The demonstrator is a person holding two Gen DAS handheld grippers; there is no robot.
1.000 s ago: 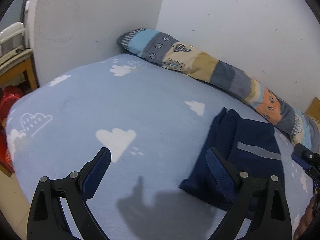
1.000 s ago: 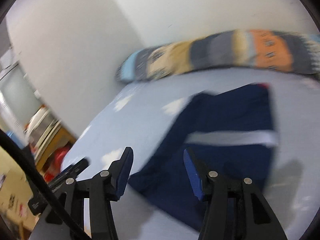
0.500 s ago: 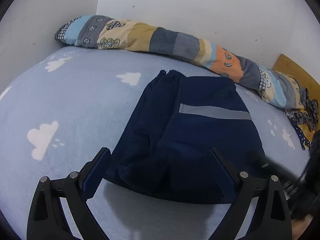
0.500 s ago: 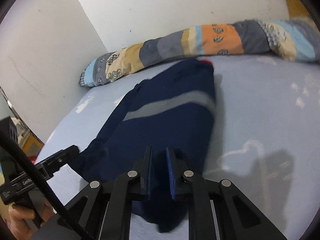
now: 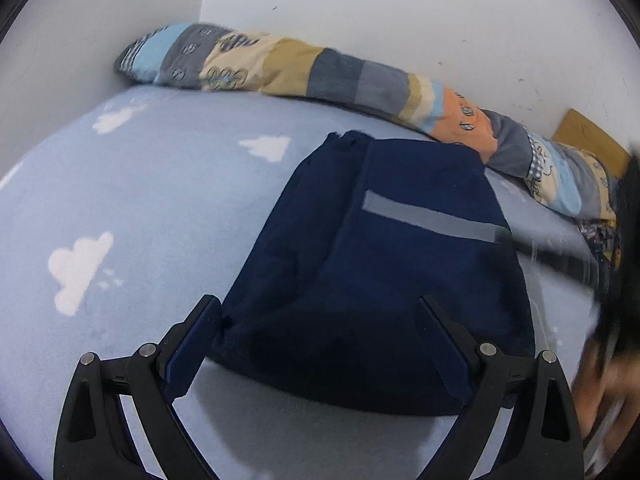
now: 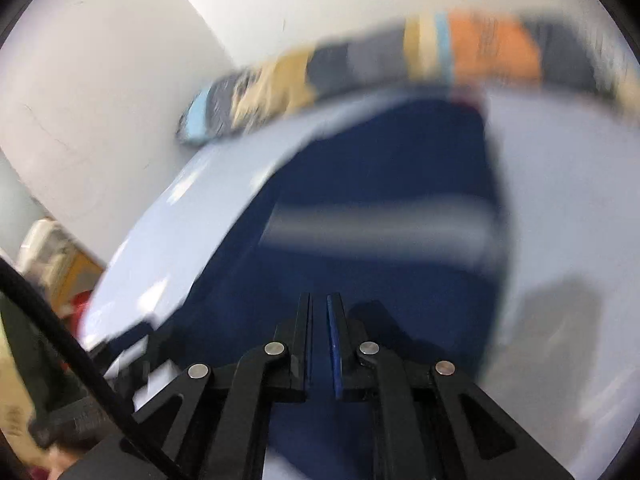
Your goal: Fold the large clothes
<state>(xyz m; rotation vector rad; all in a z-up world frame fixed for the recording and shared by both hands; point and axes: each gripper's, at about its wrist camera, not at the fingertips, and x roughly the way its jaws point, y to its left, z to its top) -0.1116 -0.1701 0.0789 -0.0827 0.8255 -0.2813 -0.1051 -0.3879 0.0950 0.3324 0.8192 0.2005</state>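
Observation:
A folded navy garment [image 5: 400, 240] with a grey stripe [image 5: 432, 218] lies on a light blue bed sheet [image 5: 160, 200] printed with white clouds. My left gripper [image 5: 316, 302] is open, its fingers standing either side of the garment's near left corner, just above it. The right wrist view is blurred. There the same garment [image 6: 380, 168] fills the middle, and my right gripper [image 6: 320, 298] hangs low over its near part with the jaws shut to a thin slit. Whether any cloth is pinched between them does not show.
A long patchwork bolster [image 5: 320, 72] lies along the white wall behind the garment. A wooden board [image 5: 588, 140] and patterned cloth sit at the far right. A person's hand [image 5: 600, 380] shows blurred at the right edge. Furniture and red items [image 6: 76, 304] stand beyond the bed's left side.
My left gripper swung right from bare sheet to the garment's near corner, still open. My right gripper shut its jaws and dropped toward the garment.

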